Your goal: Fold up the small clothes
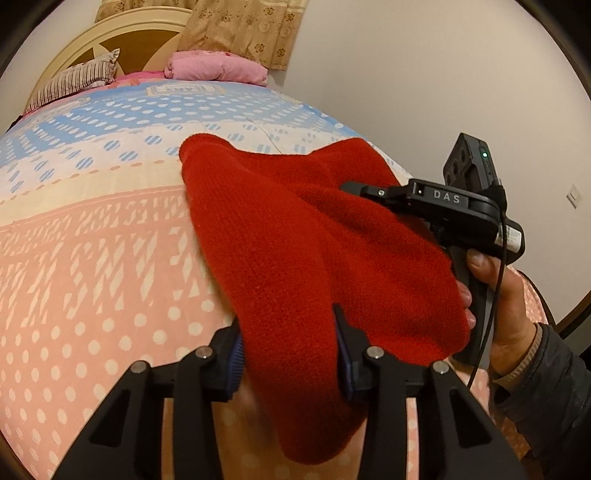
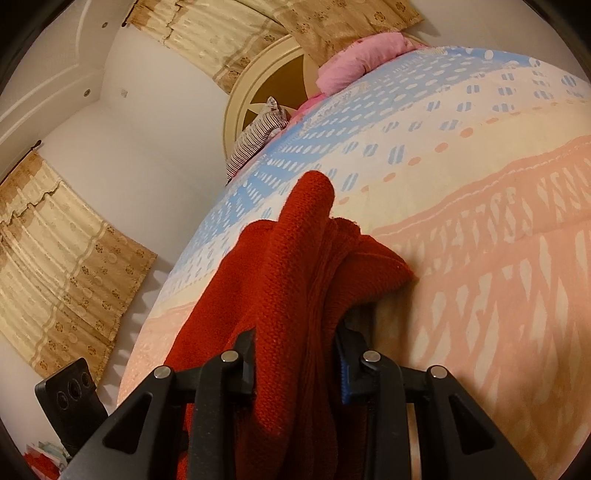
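Red knit garment (image 1: 295, 236) lifted above the patterned bedspread (image 1: 92, 258) | left gripper (image 1: 288, 350) clamps one bunched edge | right gripper (image 2: 295, 358) clamps another, likely to spread it for folding

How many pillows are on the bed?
2. A striped pillow leans at the headboard, left in the left wrist view. A pink pillow lies beside it, to its right. The red knit garment might hide more of the bed.
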`<action>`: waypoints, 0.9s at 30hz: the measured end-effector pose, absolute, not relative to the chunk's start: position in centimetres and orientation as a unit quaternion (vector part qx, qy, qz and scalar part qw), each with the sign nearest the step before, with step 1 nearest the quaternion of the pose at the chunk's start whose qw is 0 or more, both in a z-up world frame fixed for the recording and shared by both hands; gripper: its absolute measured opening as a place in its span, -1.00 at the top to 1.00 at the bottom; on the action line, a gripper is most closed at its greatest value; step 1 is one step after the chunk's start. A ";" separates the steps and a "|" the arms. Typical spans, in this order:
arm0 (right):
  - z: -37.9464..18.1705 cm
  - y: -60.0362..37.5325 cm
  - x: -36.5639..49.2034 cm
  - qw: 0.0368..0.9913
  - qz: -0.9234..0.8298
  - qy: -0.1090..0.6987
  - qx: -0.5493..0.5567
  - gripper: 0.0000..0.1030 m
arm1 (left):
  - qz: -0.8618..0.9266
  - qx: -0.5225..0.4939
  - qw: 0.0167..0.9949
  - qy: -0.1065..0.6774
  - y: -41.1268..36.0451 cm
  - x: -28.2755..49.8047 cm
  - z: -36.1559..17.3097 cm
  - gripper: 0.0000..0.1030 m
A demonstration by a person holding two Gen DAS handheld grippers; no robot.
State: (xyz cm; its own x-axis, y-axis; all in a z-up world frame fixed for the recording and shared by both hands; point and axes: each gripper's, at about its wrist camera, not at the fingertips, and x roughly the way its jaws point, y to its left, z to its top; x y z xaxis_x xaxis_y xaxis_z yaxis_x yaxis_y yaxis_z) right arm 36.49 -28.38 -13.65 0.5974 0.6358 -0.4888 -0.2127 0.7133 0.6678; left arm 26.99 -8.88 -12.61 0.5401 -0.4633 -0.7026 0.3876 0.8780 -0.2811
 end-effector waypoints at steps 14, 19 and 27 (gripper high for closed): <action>-12.1 -24.5 33.8 0.839 0.299 0.361 0.276 0.43 | -0.231 -0.051 0.888 0.395 -5.8 23.7 -10.8 0.21; -11.8 -22.7 33.0 0.831 0.317 0.361 0.279 0.43 | -0.229 -0.052 0.892 0.386 -4.7 22.6 -10.0 0.21; -11.6 -19.7 32.2 0.817 0.347 0.364 0.284 0.43 | -0.218 -0.055 0.900 0.375 -2.7 20.7 -9.3 0.22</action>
State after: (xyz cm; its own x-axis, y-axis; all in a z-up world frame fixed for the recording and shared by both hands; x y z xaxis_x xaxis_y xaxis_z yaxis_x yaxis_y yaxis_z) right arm 32.18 -19.73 -11.62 0.4950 0.7729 -0.3970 -0.3606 0.5984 0.7154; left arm 20.69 -2.69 -9.26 0.6243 -0.4333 -0.6500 0.3514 0.8989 -0.2618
